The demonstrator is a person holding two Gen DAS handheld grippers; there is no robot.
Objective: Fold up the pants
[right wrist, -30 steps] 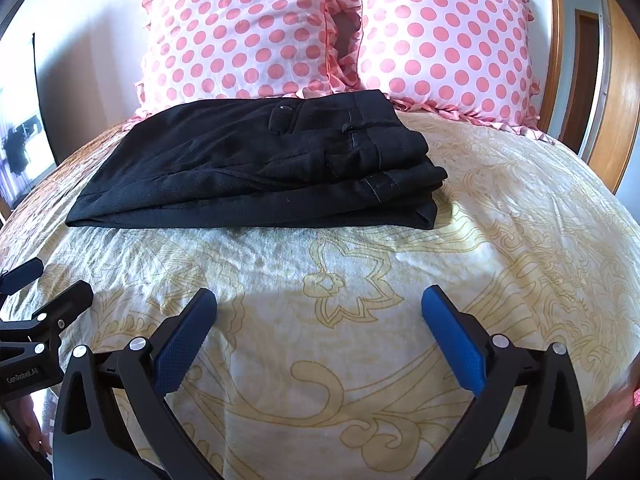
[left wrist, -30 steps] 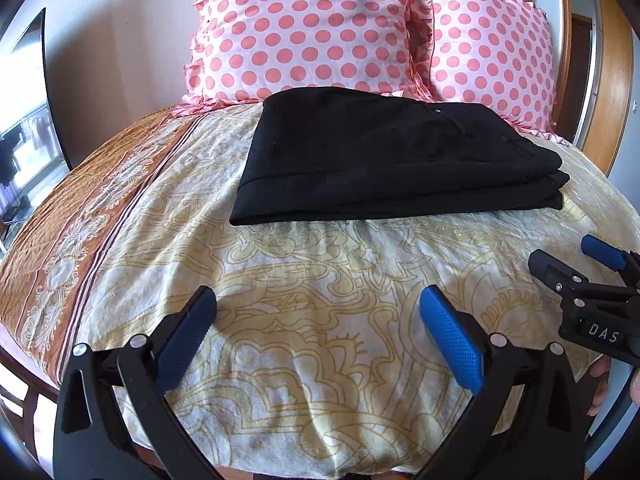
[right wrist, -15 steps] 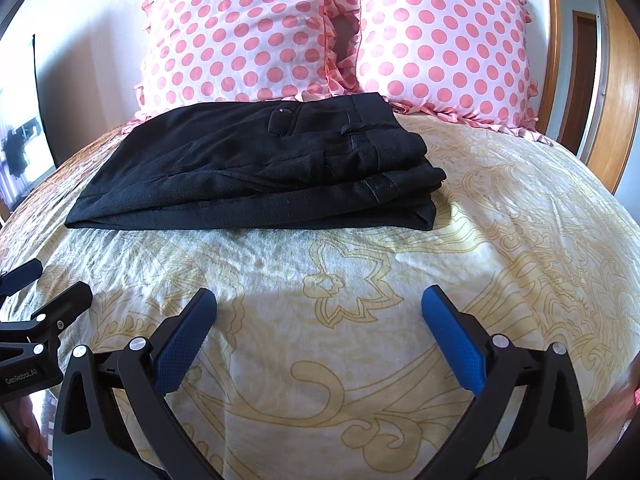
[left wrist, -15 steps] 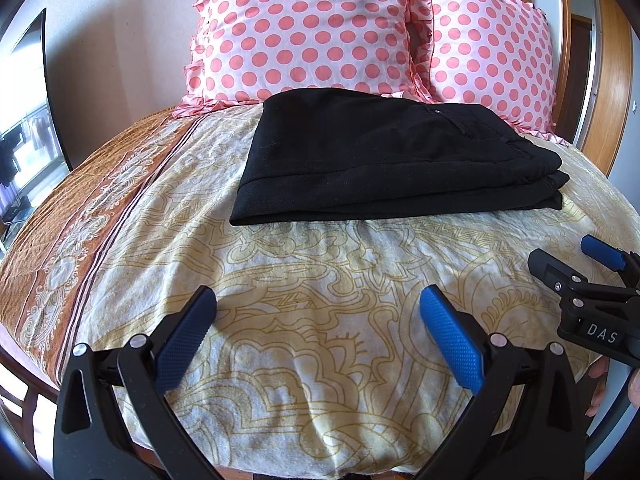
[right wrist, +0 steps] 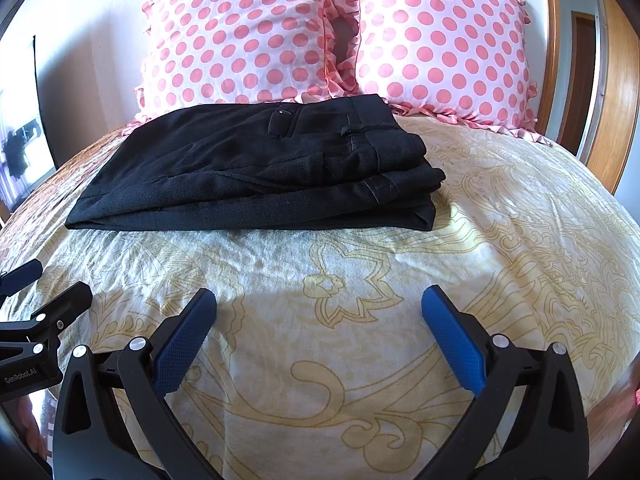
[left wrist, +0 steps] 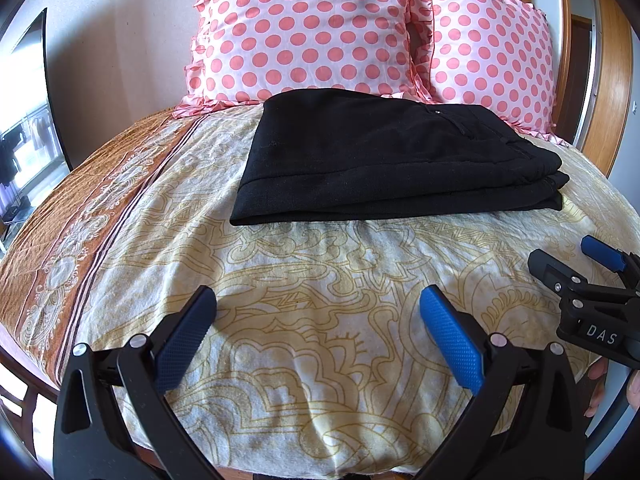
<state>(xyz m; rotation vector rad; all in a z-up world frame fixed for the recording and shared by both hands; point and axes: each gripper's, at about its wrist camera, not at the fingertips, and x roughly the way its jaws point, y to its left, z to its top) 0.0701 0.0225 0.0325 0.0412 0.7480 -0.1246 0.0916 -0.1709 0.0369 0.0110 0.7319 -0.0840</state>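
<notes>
Black pants (left wrist: pixel 384 160) lie folded in a flat stack on the bed, in front of the pillows; they also show in the right wrist view (right wrist: pixel 256 172), waistband at the right end. My left gripper (left wrist: pixel 316 300) is open and empty, held above the bedspread well short of the pants. My right gripper (right wrist: pixel 318 300) is open and empty too, at the same distance. Each gripper shows at the edge of the other's view: the right one (left wrist: pixel 568 258) and the left one (right wrist: pixel 44 280).
The bed has a cream and gold patterned spread (left wrist: pixel 320 272) with an orange-brown band (left wrist: pixel 92 216) on the left. Two pink polka-dot pillows (right wrist: pixel 240 36) (right wrist: pixel 440 40) stand against the wall. A wooden door frame (right wrist: pixel 616 92) is at the right. A dark screen (left wrist: pixel 28 120) stands left.
</notes>
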